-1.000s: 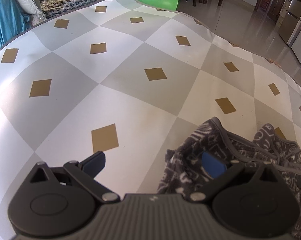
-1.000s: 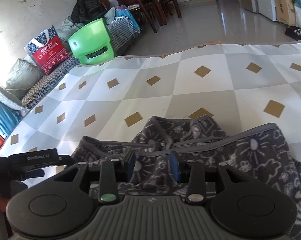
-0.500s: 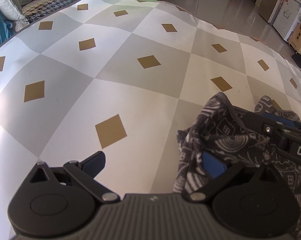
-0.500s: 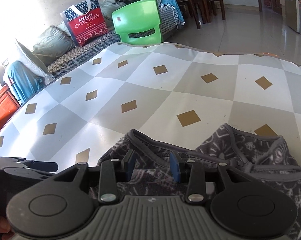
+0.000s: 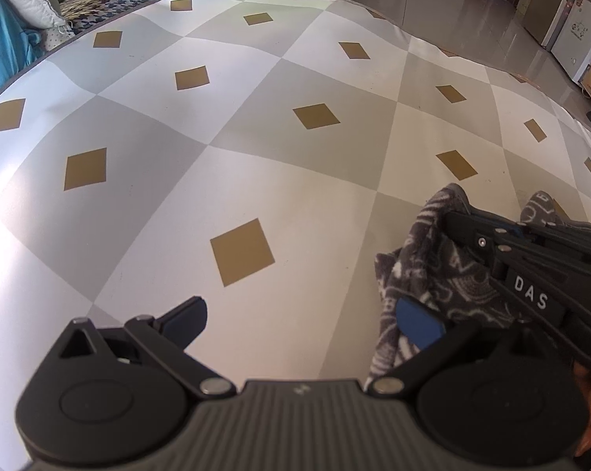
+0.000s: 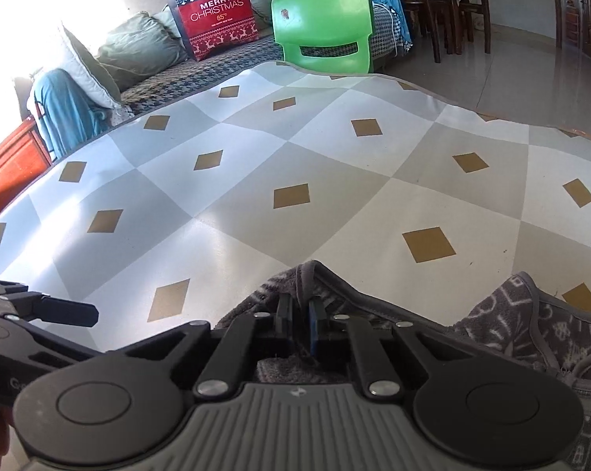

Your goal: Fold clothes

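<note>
Below, we show a grey patterned garment point(image 6: 530, 325) bunched on the checked mat point(image 5: 256, 137), its piped edge raised toward the right gripper point(image 6: 300, 322). We judge the main risk to be slippage: the right gripper pinches only a narrow ridge of thick fleece, so a quick lift could pull the hem free and let the cloth collapse into a heap. A second risk is an uneven fold, since the left gripper point(image 5: 307, 316) has no cloth between its fingers and one corner would drag. The two tools also sit close together and could collide. Right fingers: nearly closed, clamped on the hem. Left fingers: spread wide, holding nothing; its right pad point(image 5: 419, 322) lies against the garment's edge, its left pad point(image 5: 189, 314) over bare mat.
</note>
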A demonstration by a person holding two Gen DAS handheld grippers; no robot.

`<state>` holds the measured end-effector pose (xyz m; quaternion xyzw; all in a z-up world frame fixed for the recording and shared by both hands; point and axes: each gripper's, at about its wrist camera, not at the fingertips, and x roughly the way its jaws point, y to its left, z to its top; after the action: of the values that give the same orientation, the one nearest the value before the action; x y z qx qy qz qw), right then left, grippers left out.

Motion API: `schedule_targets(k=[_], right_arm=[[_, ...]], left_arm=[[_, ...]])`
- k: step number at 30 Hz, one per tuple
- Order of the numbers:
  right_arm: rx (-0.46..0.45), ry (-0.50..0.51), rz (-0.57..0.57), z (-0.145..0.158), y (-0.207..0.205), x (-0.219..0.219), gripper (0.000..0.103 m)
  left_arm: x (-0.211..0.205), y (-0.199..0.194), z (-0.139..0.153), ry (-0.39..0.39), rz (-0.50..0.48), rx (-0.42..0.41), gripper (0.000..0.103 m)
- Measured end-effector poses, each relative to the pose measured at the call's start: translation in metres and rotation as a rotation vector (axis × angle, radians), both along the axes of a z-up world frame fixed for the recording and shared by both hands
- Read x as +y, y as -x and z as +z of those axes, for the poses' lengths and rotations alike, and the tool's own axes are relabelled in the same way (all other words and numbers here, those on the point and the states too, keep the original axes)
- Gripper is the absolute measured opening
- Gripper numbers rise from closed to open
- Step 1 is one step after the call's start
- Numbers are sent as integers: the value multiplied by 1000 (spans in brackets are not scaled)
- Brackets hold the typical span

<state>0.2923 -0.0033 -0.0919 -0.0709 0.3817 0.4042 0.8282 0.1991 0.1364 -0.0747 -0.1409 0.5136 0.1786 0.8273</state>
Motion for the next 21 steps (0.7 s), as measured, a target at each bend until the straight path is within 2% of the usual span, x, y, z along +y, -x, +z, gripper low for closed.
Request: schedule_targets(k=[4, 6, 8, 9, 10, 12, 15, 21], right_arm=[[-63, -132, -96, 17, -2, -8, 6], [-111, -143, -138, 25, -2, -8, 7], [-142, -133, -174, 29, -3, -8, 12], [-140, -137, -186, 32, -3, -11, 18], [-135, -148, -198, 34, -4, -15, 30], [-131, -167, -222, 40, -5, -24, 33], [-131, -125, -223, 48, -6, -42, 35], [-123, -10, -230, 44, -9, -98, 37]], left_arm=[[-2, 0, 2, -1, 6, -5, 103], [-7, -1, 5, -14, 0, -10, 103], [-11, -2, 7, -26, -5, -7, 103], [-13, -3, 8, -43, 2, 0, 103], [-14, -3, 8, -61, 9, 8, 103], [-16, -3, 10, -89, 23, 8, 103], [-18, -3, 14, -47, 16, -11, 103], [-38, -6, 13, -30, -46, -4, 103]])
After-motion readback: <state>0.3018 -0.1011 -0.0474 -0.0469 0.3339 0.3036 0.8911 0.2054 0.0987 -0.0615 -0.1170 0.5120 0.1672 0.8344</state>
